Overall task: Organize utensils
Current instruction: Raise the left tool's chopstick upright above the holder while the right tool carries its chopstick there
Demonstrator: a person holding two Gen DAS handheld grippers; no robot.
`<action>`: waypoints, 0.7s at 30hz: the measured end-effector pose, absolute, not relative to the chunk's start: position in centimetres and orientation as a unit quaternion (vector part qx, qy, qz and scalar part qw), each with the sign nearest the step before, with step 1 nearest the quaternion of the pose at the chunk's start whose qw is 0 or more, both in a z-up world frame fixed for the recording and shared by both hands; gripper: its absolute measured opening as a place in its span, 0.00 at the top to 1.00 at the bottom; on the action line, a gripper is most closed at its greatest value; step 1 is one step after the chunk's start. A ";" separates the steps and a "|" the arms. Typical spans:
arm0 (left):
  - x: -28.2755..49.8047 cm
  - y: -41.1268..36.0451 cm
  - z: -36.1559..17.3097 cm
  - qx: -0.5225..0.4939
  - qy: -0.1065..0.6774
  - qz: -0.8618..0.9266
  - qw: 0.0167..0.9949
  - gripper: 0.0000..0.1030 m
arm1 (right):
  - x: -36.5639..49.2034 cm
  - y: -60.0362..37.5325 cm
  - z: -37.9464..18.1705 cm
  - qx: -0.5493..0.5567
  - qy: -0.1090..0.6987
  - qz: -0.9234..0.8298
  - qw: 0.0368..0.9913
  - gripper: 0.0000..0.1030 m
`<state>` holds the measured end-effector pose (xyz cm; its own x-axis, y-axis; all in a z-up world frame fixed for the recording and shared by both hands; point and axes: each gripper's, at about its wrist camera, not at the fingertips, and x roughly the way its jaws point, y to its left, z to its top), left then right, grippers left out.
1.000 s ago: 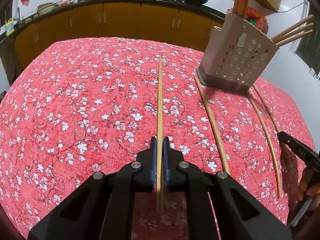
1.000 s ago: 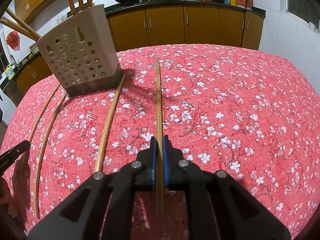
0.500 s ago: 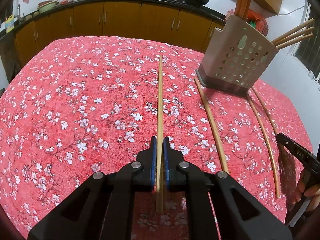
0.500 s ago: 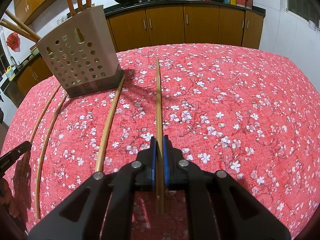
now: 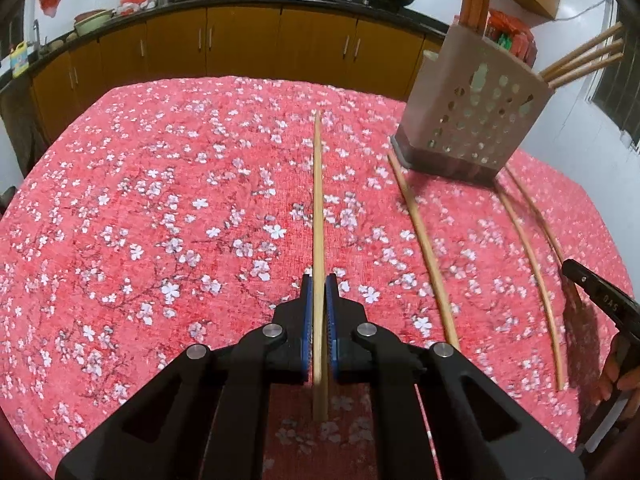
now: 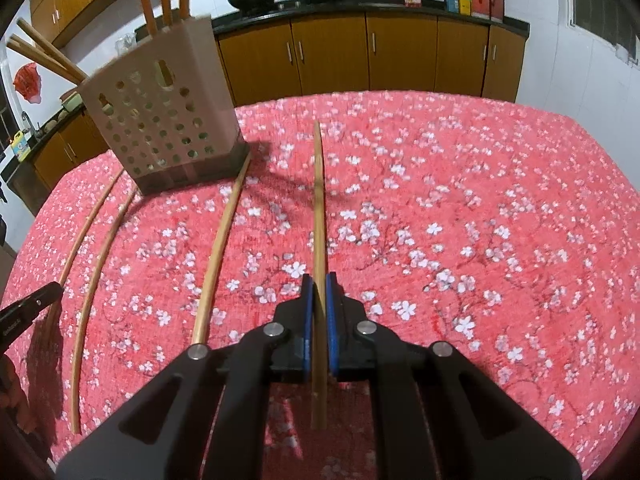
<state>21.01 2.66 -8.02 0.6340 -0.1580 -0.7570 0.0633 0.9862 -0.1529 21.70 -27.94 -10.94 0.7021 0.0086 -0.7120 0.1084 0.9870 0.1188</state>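
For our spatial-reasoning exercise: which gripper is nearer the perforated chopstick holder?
Right, narrowly. The right gripper, clamping a chopstick, has the holder ahead-left, looming larger; the left gripper, clamping another, has it ahead-right.

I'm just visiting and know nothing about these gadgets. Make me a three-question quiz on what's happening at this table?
1. True or false: the left gripper and the right gripper are each clamped on a chopstick.
2. How many loose chopsticks lie on the red floral tablecloth in the right wrist view? A) one B) three C) six
3. Fill in: the perforated holder already has chopsticks standing ____ it.

Key: 1 true. 2 B: one near the gripper, two further left. 3 in.
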 end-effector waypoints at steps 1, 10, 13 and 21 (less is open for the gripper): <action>20.8 2.8 -7.4 -0.058 0.416 -0.061 0.905 0.93 | 21.3 -28.0 -10.2 0.077 0.373 -0.026 0.924 0.93; 19.4 3.7 -1.1 -0.057 0.333 -0.065 0.939 0.93 | 18.7 -28.1 -3.1 0.069 0.270 -0.024 0.960 0.93; 19.2 3.8 0.5 -0.059 0.311 -0.066 0.946 0.93 | 18.2 -28.0 -1.3 0.066 0.244 -0.021 0.967 0.93; 19.2 3.5 3.7 -0.057 0.268 -0.071 0.959 0.93 | 17.5 -27.5 1.6 0.055 0.204 -0.017 0.977 0.93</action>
<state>19.16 3.51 3.69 0.8466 -0.1669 -0.5054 0.1057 0.9834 -0.1477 17.48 -27.54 1.62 0.9163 -0.0098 -0.4005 0.0549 0.9933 0.1012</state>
